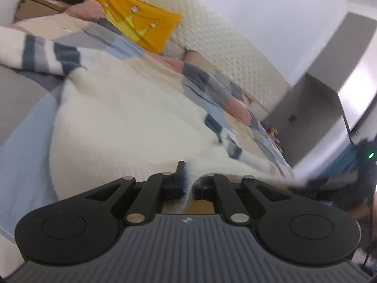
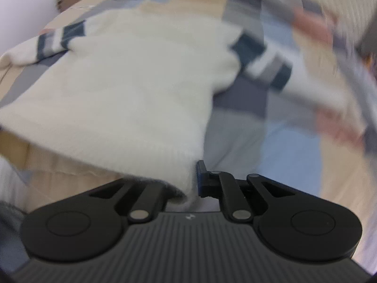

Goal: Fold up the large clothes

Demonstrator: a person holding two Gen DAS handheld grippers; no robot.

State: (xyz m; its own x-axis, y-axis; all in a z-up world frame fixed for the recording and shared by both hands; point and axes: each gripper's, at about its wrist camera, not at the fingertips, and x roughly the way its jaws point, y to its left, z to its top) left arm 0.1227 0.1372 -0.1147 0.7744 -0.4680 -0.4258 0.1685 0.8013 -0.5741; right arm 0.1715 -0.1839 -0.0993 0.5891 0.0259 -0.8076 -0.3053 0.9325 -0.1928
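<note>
Two grippers each pinch the ribbed hem of one cream knitted sweater (image 1: 122,122) with navy and grey striped sleeves. Left gripper (image 1: 188,184): jaws closed tight on a hem fold. Right gripper (image 2: 190,181): jaws closed on the hem corner, left finger hidden under the knit. Sweater lies spread on a patchwork quilt (image 1: 28,141) in blue, grey, beige and pink; yellow crown-print pillow (image 1: 139,18) lies beyond. Both views blurred.

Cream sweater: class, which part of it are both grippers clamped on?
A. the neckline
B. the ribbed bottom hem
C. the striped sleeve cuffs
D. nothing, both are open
B: the left gripper and right gripper each pinch the cream sweater at its ribbed hem; the striped sleeves lie free.
</note>
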